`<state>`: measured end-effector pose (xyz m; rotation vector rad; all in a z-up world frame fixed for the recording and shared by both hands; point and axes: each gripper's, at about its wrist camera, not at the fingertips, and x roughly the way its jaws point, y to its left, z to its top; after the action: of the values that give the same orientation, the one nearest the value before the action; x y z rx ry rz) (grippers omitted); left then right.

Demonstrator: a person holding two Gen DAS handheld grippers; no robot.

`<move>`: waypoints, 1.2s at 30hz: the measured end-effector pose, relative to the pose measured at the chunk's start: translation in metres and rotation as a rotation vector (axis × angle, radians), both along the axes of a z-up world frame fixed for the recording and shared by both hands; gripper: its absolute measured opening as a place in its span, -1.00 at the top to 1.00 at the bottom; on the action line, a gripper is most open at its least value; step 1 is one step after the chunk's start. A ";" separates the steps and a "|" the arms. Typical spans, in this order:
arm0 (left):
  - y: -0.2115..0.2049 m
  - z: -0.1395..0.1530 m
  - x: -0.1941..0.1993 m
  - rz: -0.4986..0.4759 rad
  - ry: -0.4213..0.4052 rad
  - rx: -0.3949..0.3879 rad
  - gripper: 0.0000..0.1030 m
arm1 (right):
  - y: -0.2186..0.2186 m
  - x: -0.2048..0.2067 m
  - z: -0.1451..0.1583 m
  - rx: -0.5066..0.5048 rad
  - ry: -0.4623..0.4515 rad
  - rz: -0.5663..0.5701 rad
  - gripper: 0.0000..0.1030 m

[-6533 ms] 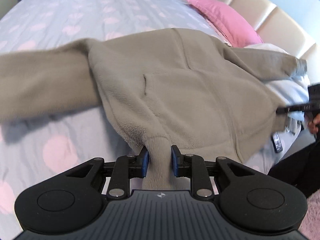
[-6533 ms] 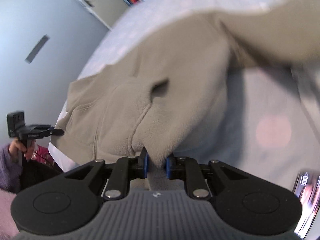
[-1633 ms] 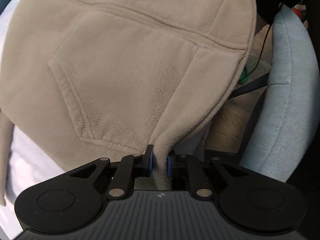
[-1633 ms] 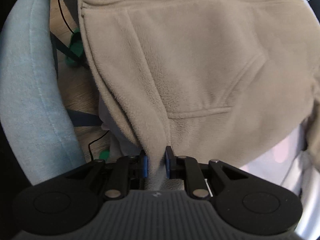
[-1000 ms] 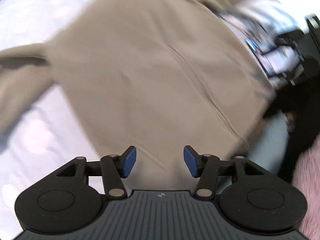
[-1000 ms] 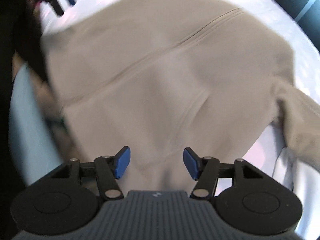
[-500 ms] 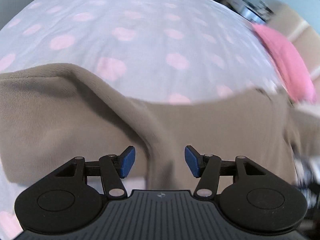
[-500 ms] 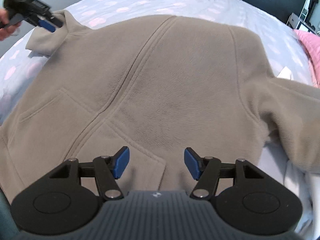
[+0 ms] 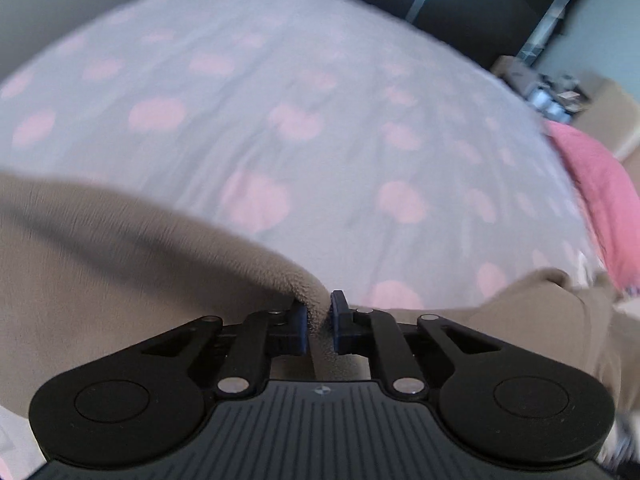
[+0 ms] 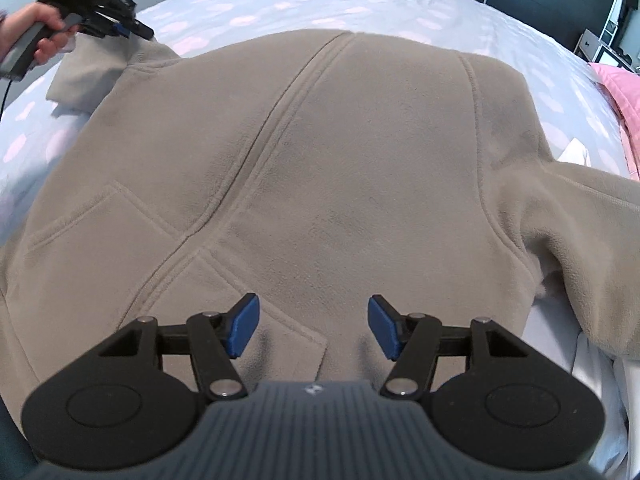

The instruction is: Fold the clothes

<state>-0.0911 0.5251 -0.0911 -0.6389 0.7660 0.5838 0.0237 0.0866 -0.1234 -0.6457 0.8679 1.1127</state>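
A beige fleece jacket [image 10: 340, 168] lies spread front-up on the bed, zip line running up its middle, one sleeve trailing off to the right. My right gripper [image 10: 312, 330] hovers open over the lower part near a pocket, nothing between its blue pads. My left gripper [image 9: 318, 320] is shut on a raised fold of the fleece [image 9: 120, 280] at the jacket's left shoulder or sleeve. In the right wrist view, that left gripper [image 10: 136, 32] shows at the top left, held by a hand [image 10: 36, 28].
The bed cover [image 9: 280, 100] is pale grey with pink spots and stretches far beyond the jacket. A pink pillow [image 9: 600, 184] lies at the right end, also seen as the pink pillow [image 10: 616, 84]. Dark furniture stands behind the bed.
My left gripper stood open over the fleece half a second ago and has now closed on a fold of it. The right gripper stays open and has hardly moved.
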 end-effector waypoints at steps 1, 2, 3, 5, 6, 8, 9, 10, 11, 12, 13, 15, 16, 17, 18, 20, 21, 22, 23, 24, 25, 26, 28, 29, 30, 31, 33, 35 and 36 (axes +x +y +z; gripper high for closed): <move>-0.014 0.012 -0.003 -0.041 -0.026 0.025 0.84 | 0.000 -0.001 0.001 0.005 -0.003 -0.001 -0.23; -0.029 0.024 -0.006 -0.084 -0.054 0.044 0.85 | 0.000 -0.002 0.002 0.009 -0.006 0.000 -0.23; -0.044 0.035 -0.009 -0.128 -0.082 0.064 0.85 | 0.001 -0.002 0.001 0.014 -0.007 0.002 -0.23; -0.081 0.057 -0.014 -0.235 -0.135 0.101 0.85 | 0.001 -0.004 0.003 0.021 -0.006 0.005 -0.23; -0.102 0.066 -0.017 -0.295 -0.158 0.114 0.85 | 0.001 -0.006 0.004 0.026 -0.004 0.006 -0.23; -0.146 0.078 -0.022 -0.424 -0.190 0.126 0.86 | -0.001 -0.009 0.007 0.037 -0.005 0.007 -0.23; -0.168 0.081 -0.026 -0.485 -0.197 0.129 0.85 | -0.002 -0.010 0.009 0.044 -0.007 0.007 -0.23; -0.190 0.081 -0.029 -0.539 -0.194 0.131 0.86 | -0.003 -0.011 0.011 0.051 -0.010 0.006 -0.23; -0.210 0.078 -0.031 -0.583 -0.182 0.126 0.86 | -0.005 -0.012 0.013 0.058 -0.013 0.004 -0.23; -0.230 0.074 -0.033 -0.622 -0.166 0.118 0.86 | -0.006 -0.013 0.016 0.065 -0.016 0.003 -0.23; -0.247 0.067 -0.034 -0.649 -0.149 0.108 0.86 | -0.007 -0.014 0.017 0.071 -0.017 0.000 -0.23; -0.274 0.047 -0.034 -0.676 -0.104 0.091 0.86 | -0.010 -0.016 0.020 0.080 -0.018 -0.002 -0.23; -0.287 0.036 -0.033 -0.689 -0.079 0.083 0.85 | -0.012 -0.017 0.022 0.084 -0.018 -0.002 -0.23; -0.298 0.023 -0.033 -0.692 -0.054 0.067 0.85 | -0.013 -0.019 0.024 0.087 -0.018 0.000 -0.23; -0.304 0.010 -0.031 -0.685 -0.033 0.052 0.85 | -0.015 -0.020 0.025 0.090 -0.018 0.002 -0.23; -0.311 -0.013 -0.026 -0.667 0.000 0.034 0.85 | -0.017 -0.024 0.028 0.097 -0.017 0.010 -0.23; -0.314 -0.024 -0.023 -0.658 0.017 0.025 0.85 | -0.017 -0.025 0.029 0.100 -0.016 0.014 -0.23; -0.314 -0.034 -0.020 -0.644 0.033 0.013 0.85 | -0.018 -0.027 0.029 0.101 -0.015 0.019 -0.23; -0.312 -0.040 -0.017 -0.633 0.044 -0.001 0.83 | -0.018 -0.028 0.030 0.102 -0.015 0.024 -0.23; -0.309 -0.045 -0.014 -0.627 0.051 -0.016 0.79 | -0.017 -0.029 0.029 0.102 -0.017 0.029 -0.23; -0.306 -0.049 -0.011 -0.621 0.058 -0.031 0.78 | -0.017 -0.030 0.029 0.102 -0.019 0.035 -0.23; -0.303 -0.051 -0.011 -0.617 0.064 -0.048 0.77 | -0.017 -0.031 0.030 0.102 -0.025 0.042 -0.23; -0.301 -0.045 -0.014 -0.616 0.077 -0.081 0.68 | -0.017 -0.033 0.031 0.103 -0.038 0.054 -0.23; -0.301 -0.039 -0.017 -0.621 0.088 -0.093 0.52 | -0.018 -0.035 0.034 0.105 -0.046 0.057 -0.23; -0.301 -0.032 -0.019 -0.630 0.102 -0.108 0.38 | -0.018 -0.035 0.034 0.109 -0.051 0.059 -0.23; -0.301 -0.026 -0.021 -0.642 0.118 -0.124 0.01 | -0.019 -0.034 0.036 0.114 -0.051 0.057 -0.23; -0.300 -0.012 -0.029 -0.666 0.135 -0.153 -0.10 | -0.021 -0.032 0.039 0.126 -0.051 0.054 -0.24; -0.294 0.002 -0.037 -0.673 0.140 -0.185 -0.10 | -0.022 -0.031 0.041 0.132 -0.051 0.050 -0.24; -0.289 0.010 -0.041 -0.659 0.137 -0.193 -0.10 | -0.023 -0.031 0.041 0.134 -0.051 0.050 -0.24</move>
<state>-0.1321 0.2364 -0.0813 -0.4837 1.1060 -0.0539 -0.0070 0.0639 -0.0827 -0.5851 0.7304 1.1836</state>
